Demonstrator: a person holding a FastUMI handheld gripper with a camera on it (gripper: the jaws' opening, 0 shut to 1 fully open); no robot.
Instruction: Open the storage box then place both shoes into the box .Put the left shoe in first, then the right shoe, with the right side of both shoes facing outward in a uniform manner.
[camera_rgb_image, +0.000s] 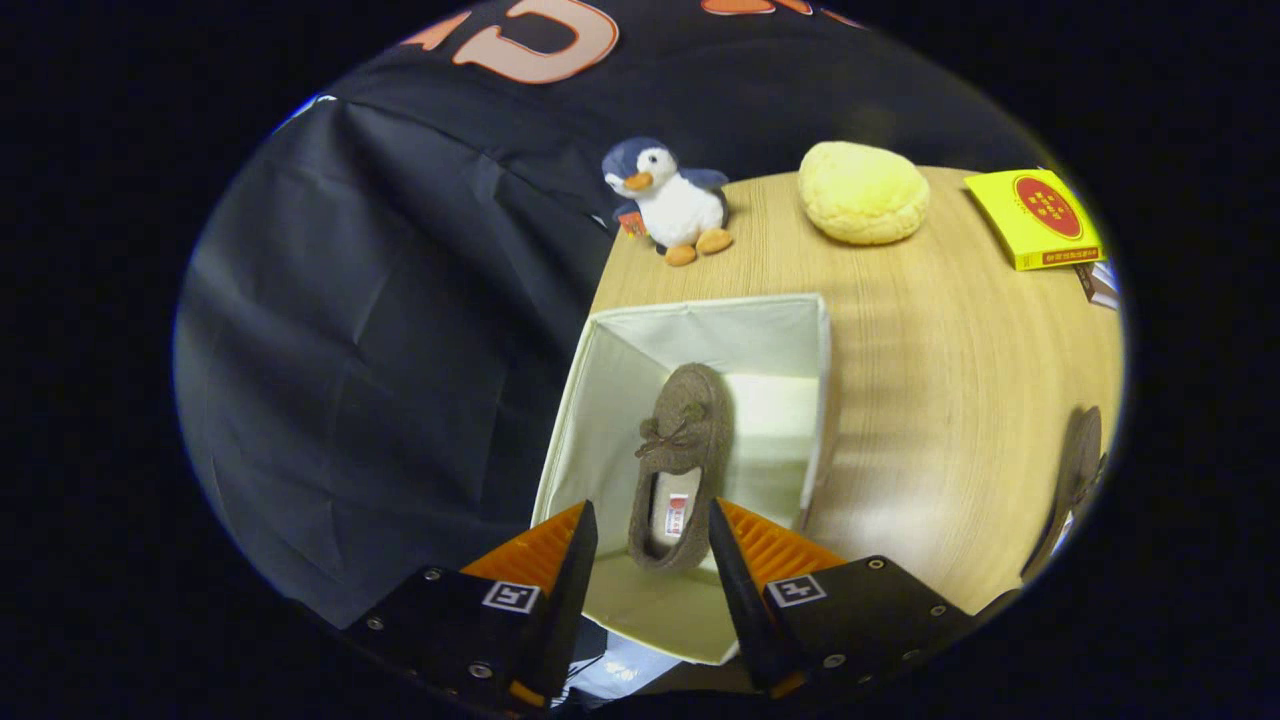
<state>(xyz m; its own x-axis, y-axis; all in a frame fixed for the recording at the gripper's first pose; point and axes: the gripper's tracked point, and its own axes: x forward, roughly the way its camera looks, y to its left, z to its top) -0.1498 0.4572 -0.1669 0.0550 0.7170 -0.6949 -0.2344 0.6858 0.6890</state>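
We hold the gripper (652, 535) spread open above the storage box (620, 400) at the worktop's (950, 400) left edge, one brown shoe (685, 450) inside; the other shoe (1075, 470) lies far right, penguin (670, 200), bun (863, 192) and yellow carton (1038, 217) along the back edge

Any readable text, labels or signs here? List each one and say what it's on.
Nothing here can be read.
Yellow packet: print on its red circle and front edge, too small.
Shoe in the box, between the open gripper fingers: insole label, blurred.
Penguin: orange tag, too small.
Gripper: square code markers, no words.
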